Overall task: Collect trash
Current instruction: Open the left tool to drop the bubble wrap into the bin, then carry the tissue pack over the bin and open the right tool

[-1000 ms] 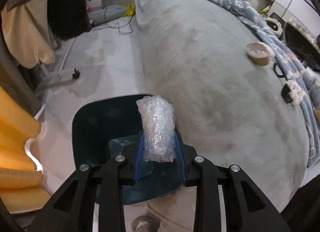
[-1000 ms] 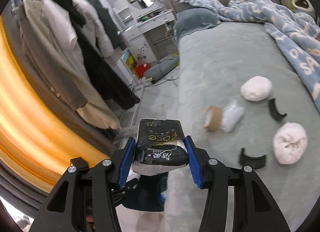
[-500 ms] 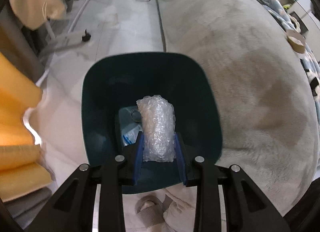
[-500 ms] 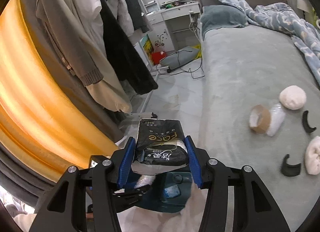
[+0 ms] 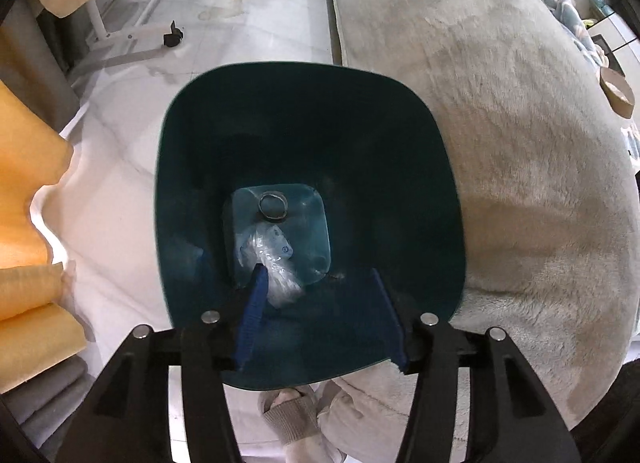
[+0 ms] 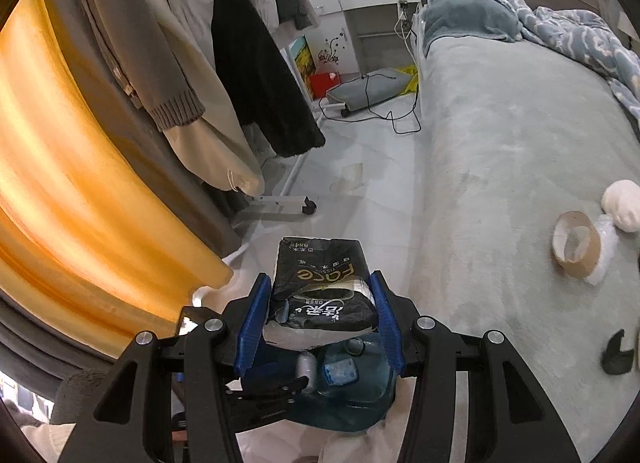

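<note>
Bubble wrap (image 5: 276,263) dropped from opening left gripper (image 5: 320,295), apparently into bin (image 5: 192,151).

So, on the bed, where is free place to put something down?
The grey bed cover is bare from the pillow down to the tape roll, and along the edge beside the floor. Crowded is the far side: tape roll, white ball, black piece, and blue blanket.

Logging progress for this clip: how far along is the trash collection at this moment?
Done: bubble wrap lies in the teal bin, left tongs opening, nothing between them. In hand: right tongs grip a black tissue pack above the bin. Left on the bed: tape roll, white wads, black pieces.
</note>
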The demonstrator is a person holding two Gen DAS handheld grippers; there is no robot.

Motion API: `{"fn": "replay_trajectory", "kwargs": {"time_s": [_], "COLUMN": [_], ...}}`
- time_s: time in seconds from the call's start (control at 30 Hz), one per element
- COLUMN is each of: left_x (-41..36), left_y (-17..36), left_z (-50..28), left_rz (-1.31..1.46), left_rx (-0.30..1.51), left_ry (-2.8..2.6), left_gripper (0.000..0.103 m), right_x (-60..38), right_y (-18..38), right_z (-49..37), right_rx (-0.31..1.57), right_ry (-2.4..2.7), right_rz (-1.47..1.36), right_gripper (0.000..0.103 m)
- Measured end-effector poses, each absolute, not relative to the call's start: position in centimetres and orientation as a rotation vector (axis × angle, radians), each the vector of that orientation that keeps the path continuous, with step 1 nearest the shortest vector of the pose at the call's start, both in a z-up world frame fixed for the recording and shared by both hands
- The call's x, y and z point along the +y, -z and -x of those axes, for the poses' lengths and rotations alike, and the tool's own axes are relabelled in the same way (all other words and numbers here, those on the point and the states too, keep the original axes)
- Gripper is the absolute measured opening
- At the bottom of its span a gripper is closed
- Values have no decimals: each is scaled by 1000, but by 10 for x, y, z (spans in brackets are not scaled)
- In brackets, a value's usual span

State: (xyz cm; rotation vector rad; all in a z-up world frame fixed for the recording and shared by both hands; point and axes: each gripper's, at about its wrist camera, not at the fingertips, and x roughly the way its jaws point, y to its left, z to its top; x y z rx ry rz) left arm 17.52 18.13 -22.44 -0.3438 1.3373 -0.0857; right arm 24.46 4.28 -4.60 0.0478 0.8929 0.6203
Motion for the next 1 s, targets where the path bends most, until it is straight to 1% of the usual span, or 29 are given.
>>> {"fn": "replay_trajectory", "kwargs": {"time_s": [0.17, 0.47, 0.5, 0.7, 0.97, 1.0], "left_x": [196, 221, 221, 220, 236, 239], "left_y": [210, 176, 169, 133, 107, 103], "left_z": [-170, -155, -153, -141, -140, -142], "left_rz": [361, 328, 316, 278, 320, 320], "left_rx": [1279, 1174, 1165, 1068, 941, 929], "left_ry": [80, 43, 40, 68, 47, 37], "left_gripper": [59, 58, 56, 53, 52, 49], "right_x": [48, 61, 62, 76, 106, 108], "right_y": [56, 97, 102, 129, 158, 160], "right_z": [-253, -266, -267, -275, -278, -280], "right_rx": [917, 1010, 1023, 1078, 1123, 1126], "right_ry": [-612, -602, -603, -613, -654, -657], "right_rz": [-45, -9, -3, 36, 94, 98], "right_gripper": [51, 51, 51, 51, 51, 51]}}
